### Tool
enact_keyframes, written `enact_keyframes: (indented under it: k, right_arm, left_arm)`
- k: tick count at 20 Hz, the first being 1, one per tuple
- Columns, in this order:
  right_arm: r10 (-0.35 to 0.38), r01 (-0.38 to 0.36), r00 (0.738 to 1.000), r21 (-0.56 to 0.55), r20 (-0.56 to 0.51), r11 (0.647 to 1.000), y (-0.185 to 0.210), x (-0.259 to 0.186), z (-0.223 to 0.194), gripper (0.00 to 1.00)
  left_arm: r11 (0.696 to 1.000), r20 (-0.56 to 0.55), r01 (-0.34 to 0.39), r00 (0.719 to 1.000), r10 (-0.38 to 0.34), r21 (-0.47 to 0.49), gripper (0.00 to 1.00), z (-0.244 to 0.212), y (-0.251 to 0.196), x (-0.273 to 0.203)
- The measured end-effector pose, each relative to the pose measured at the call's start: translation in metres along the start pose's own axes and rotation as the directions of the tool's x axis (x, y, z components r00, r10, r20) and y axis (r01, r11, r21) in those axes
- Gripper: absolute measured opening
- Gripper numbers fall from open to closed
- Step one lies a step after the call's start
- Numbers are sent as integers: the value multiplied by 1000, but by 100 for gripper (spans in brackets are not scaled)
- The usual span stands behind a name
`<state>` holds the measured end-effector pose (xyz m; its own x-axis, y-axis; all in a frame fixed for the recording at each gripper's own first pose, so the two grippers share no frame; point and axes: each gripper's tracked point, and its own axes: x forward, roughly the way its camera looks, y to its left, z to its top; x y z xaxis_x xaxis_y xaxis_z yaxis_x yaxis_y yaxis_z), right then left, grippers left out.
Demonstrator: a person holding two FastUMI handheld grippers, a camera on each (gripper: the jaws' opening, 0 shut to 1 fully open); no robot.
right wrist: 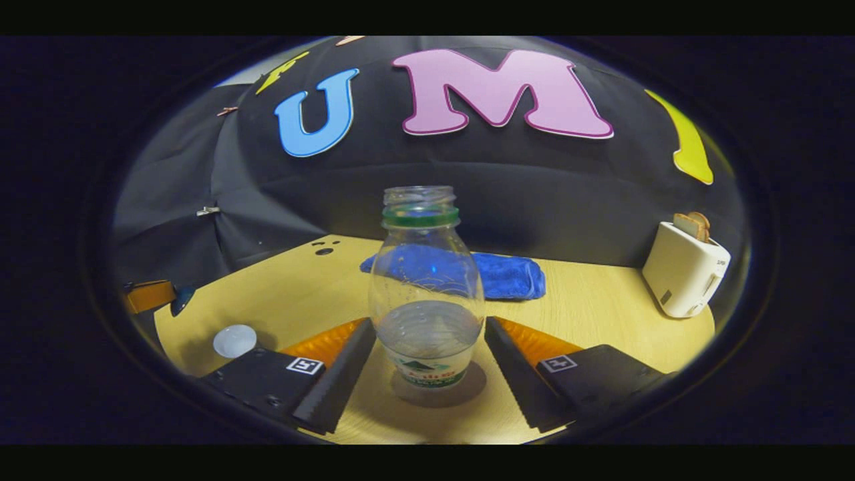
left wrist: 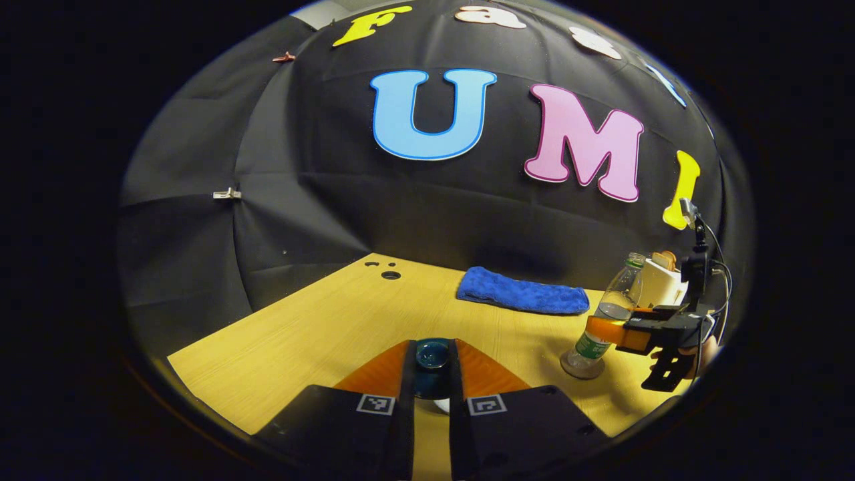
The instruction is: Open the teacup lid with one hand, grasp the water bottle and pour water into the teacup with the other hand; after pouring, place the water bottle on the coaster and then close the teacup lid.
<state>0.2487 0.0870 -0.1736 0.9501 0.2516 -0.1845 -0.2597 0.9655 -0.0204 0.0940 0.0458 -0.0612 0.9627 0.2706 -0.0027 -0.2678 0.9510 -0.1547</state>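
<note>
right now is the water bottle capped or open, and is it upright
Open and upright: the water bottle shows a bare threaded neck with no cap, stands on the table, part-filled, between the right gripper fingers.

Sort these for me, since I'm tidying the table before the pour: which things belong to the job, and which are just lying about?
Job:
- lid, held in the left gripper
- cup
- bottle, between the fingers of the right gripper

Lying about:
- towel
- toaster
</note>
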Motion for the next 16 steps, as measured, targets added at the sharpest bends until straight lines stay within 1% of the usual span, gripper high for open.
enact_keyframes:
  k: [1, 2, 3, 4, 5, 6, 8, 10, 11, 13, 14, 15, 16]
  right_arm:
    - [1, -1, 1000, 2, -7, 1000, 1, -2, -1, 100]
    - [-1, 1, 1000, 4, -14, 1000, 1, -4, -4, 100]
    - [-7, 7, 1000, 5, -18, 1000, 0, -7, -6, 100]
    - [-9, 9, 1000, 6, -22, 1000, -2, -11, -9, 100]
    - [-7, 7, 1000, 6, -25, 1000, -2, -16, -12, 100]
    - [-5, 5, 1000, 5, -30, 1000, -1, -22, -15, 100]
    - [-4, 4, 999, 7, -32, 1000, -2, -37, -21, 100]
    - [-20, 20, 999, -6, -28, 1000, -6, -53, -22, 100]
    - [-27, 27, 999, -14, -22, 1000, -8, -61, -22, 100]
    - [-40, 40, 999, -40, -10, 998, -11, -75, -19, 100]
    - [-48, 48, 999, -50, -9, 998, -13, -82, -20, 100]
    - [-50, 49, 999, -51, -12, 997, -13, -87, -21, 100]
    - [-52, 51, 998, -52, -18, 997, -13, -91, -23, 100]
  left_arm:
    - [1000, 0, 4, 1000, -4, 5, 22, 0, -1, 1]
    - [1000, -5, 12, 1000, -12, 11, 22, 0, -4, 2]
    - [1000, -8, 18, 1000, -17, 19, 25, -2, -6, 3]
    - [999, -12, 22, 1000, -22, 27, 22, -3, -9, 4]
    - [999, -15, 28, 1000, -28, 30, 22, -4, -12, 6]
    - [999, -14, 35, 999, -34, 32, 26, -5, -15, 8]
    - [998, -19, 49, 999, -48, 38, 26, -10, -22, 11]
    - [997, -27, 58, 998, -56, 58, 26, -16, -28, 15]
    - [996, -32, 58, 998, -56, 72, 29, -20, -29, 16]
    - [993, -43, 63, 997, -59, 98, 22, -28, -32, 20]
    - [992, -45, 64, 997, -60, 109, 29, -31, -33, 22]
    - [991, -47, 62, 997, -57, 117, 26, -35, -34, 24]
    - [991, -58, 62, 997, -56, 120, 25, -40, -35, 26]
